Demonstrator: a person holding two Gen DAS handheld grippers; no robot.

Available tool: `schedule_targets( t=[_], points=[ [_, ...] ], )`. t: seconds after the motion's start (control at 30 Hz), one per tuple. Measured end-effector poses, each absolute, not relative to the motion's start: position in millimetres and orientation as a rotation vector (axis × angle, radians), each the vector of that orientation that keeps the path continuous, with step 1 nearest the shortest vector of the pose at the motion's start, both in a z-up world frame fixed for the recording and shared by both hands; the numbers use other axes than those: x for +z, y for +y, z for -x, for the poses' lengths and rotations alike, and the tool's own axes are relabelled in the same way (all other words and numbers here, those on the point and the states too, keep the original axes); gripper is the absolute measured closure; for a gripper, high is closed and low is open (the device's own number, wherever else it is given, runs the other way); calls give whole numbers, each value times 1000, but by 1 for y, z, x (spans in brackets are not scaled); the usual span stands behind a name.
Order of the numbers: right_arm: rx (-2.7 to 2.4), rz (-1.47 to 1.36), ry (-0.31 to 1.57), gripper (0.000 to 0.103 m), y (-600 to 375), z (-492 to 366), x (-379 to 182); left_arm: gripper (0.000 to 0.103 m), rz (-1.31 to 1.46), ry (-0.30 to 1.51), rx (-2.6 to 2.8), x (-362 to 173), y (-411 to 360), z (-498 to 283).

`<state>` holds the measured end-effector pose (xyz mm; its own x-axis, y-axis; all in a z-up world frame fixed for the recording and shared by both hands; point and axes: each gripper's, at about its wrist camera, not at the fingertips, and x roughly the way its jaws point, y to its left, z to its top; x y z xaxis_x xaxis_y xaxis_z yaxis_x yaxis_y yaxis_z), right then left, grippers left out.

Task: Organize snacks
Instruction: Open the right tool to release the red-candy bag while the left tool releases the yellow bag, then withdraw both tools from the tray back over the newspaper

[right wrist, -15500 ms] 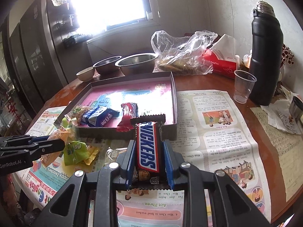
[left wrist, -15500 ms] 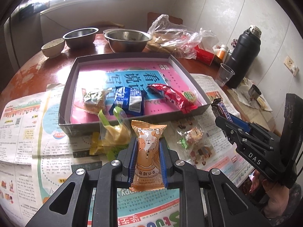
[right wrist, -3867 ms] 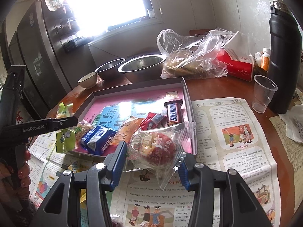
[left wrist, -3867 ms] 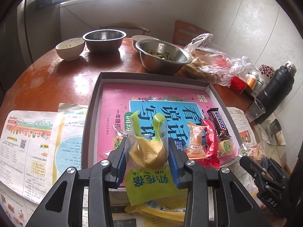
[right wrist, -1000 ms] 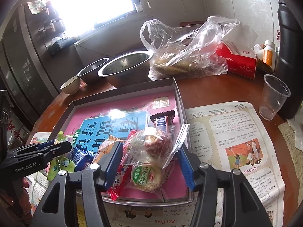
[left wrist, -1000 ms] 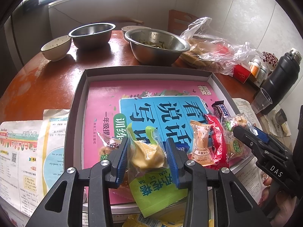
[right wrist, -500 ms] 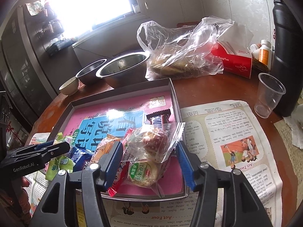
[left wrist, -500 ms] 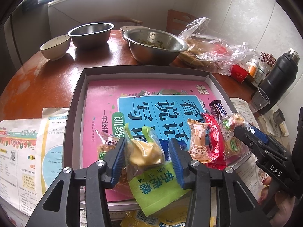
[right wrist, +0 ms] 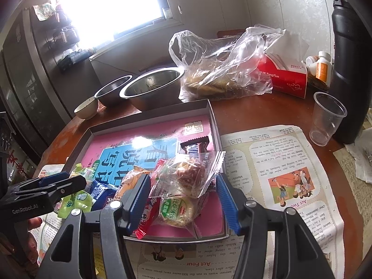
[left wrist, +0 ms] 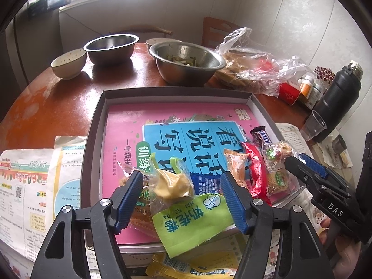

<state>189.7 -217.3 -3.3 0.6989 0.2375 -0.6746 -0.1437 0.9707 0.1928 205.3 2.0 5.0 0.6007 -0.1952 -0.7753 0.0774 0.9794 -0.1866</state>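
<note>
Lying ahead of both grippers, a shallow grey tray (left wrist: 94, 139) is seen on the round table (left wrist: 46, 102), lined with a pink and blue printed sheet (left wrist: 130, 139). A row of snacks is kept along its near edge: a Snickers bar (left wrist: 261, 137) farthest out, a red wrapper (left wrist: 255, 172), an orange packet (left wrist: 234, 162), a blue packet (left wrist: 204, 181) and a round green-labelled cake (right wrist: 176, 209). Beyond the tray two steel bowls (left wrist: 186, 60) and a small ceramic bowl (left wrist: 67, 62) are set; green scraps are visible in the nearer steel bowl. A crumpled plastic bag (right wrist: 223, 65) holding brownish food is placed farther right, with a clear cup (right wrist: 325, 121) beside a black flask (left wrist: 337, 102).

The left gripper (left wrist: 181, 186) is opening, and its blue pads (left wrist: 130, 190) are drawn clear of the green-and-yellow snack bag (left wrist: 176, 200), which is left between them, draped over the tray's near wall. The right gripper (right wrist: 183, 188) is held partly spread around a clear-wrapped pastry (right wrist: 188, 174) above the tray's near right corner; the wrapper is touched by both pads, though it cannot be told whether it is actually pinched.
</note>
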Motion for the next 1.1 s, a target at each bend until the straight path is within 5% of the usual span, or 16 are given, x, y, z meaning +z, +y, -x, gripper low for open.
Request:
schedule_targets(
  t=[1.1],
  points=[
    [247,-131,681,38,-216,-139,27,25,120,855,-133,35,6,-151]
  ],
)
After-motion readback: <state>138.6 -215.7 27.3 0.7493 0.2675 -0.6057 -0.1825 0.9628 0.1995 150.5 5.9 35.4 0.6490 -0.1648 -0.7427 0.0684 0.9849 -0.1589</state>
